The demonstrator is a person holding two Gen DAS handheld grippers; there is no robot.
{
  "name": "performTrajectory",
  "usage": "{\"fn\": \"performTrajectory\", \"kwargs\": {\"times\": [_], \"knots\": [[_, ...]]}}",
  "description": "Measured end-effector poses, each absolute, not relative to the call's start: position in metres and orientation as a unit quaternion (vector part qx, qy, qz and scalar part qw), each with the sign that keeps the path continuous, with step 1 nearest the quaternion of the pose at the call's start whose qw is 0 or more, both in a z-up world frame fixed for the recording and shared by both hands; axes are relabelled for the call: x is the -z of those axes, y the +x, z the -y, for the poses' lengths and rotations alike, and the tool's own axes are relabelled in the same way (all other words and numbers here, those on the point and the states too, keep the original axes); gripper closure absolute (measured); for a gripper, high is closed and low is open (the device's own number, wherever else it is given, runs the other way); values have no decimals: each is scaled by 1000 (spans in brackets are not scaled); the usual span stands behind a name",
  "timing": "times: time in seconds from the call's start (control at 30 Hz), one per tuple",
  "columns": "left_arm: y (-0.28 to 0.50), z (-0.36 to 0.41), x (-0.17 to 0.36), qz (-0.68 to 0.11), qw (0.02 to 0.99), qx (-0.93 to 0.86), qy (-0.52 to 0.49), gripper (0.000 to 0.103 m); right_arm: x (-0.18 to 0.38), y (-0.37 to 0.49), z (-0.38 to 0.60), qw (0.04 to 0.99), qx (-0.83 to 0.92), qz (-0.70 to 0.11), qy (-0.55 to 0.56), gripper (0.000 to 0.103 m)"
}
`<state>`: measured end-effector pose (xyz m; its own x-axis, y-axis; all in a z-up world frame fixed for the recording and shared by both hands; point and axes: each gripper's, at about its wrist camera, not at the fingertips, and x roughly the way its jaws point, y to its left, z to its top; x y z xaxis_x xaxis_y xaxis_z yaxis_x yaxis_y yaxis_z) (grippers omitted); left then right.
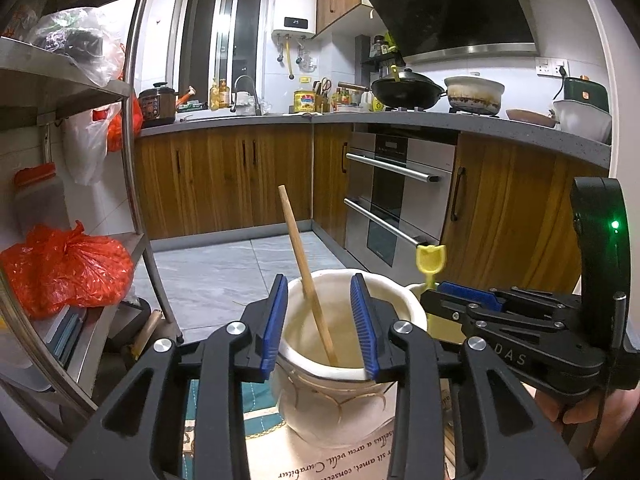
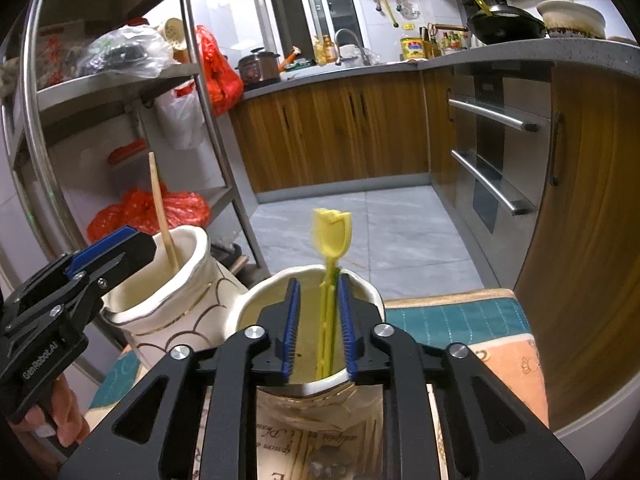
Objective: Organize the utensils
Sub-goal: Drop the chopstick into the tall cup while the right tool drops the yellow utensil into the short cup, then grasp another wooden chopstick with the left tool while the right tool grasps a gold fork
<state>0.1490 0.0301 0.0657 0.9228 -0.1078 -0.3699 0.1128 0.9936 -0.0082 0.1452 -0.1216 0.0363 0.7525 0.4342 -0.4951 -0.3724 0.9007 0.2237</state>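
- Wooden chopstick (image 1: 308, 276) stands tilted inside the cream vase (image 1: 340, 396), top leaning left, lower end near the vase's inner wall.
- Left gripper (image 1: 320, 320) hovers over the vase mouth, jaws parted; the blue pads (image 1: 276, 320) flank the chopstick without touching it. Released.
- Yellow plastic utensil (image 2: 330, 276), shovel-shaped top, stands upright in the second cream cup (image 2: 372, 296), just beside the vase.
- Right gripper (image 2: 318, 322) sits over the cup, jaws parted; the utensil's stem runs between the blue fingers (image 2: 290, 328), close to the right one. Contact there too close to call; reads as let go.
- Writing: "DAS" on the right gripper's body in the left view; "GenRobot.AI" on the left gripper's side in the right view.
- Both vessels rest on a mat (image 1: 332, 460) with printed script lettering, upside down, only partly legible.
- Beyond: water heater (image 1: 295, 8) display shows "25"; wok (image 1: 408, 88) on the stove; red plastic bag (image 1: 64, 268) on the metal rack.
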Motion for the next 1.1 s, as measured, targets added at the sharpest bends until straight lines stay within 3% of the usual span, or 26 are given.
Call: {"fn": "performTrajectory", "kwargs": {"times": [0.17,0.33,0.37,0.43,0.53,0.6,0.63,1.1], "knots": [[147,-31,-67,-189,980,55,4,70,-38,143,126,936,-216,-271,58,79],[141,-33,-70,-188,981,50,4,59,-44,134,136,939,-215,-262,64,65],[139,-34,-70,-187,981,49,5,55,-46,132,140,939,-214,-259,65,62],[135,-35,-72,-184,982,46,6,49,-51,127,145,941,-213,-254,64,43],[126,-38,-75,-180,983,39,4,28,-60,116,155,945,-214,-240,67,19],[120,-40,-77,-175,984,31,3,7,-66,108,165,947,-213,-230,65,11],[116,-40,-79,-171,985,27,2,5,-69,105,167,949,-211,-228,62,8],[82,-34,-65,-221,974,54,6,6,-72,66,209,956,-174,-235,10,5]]}}
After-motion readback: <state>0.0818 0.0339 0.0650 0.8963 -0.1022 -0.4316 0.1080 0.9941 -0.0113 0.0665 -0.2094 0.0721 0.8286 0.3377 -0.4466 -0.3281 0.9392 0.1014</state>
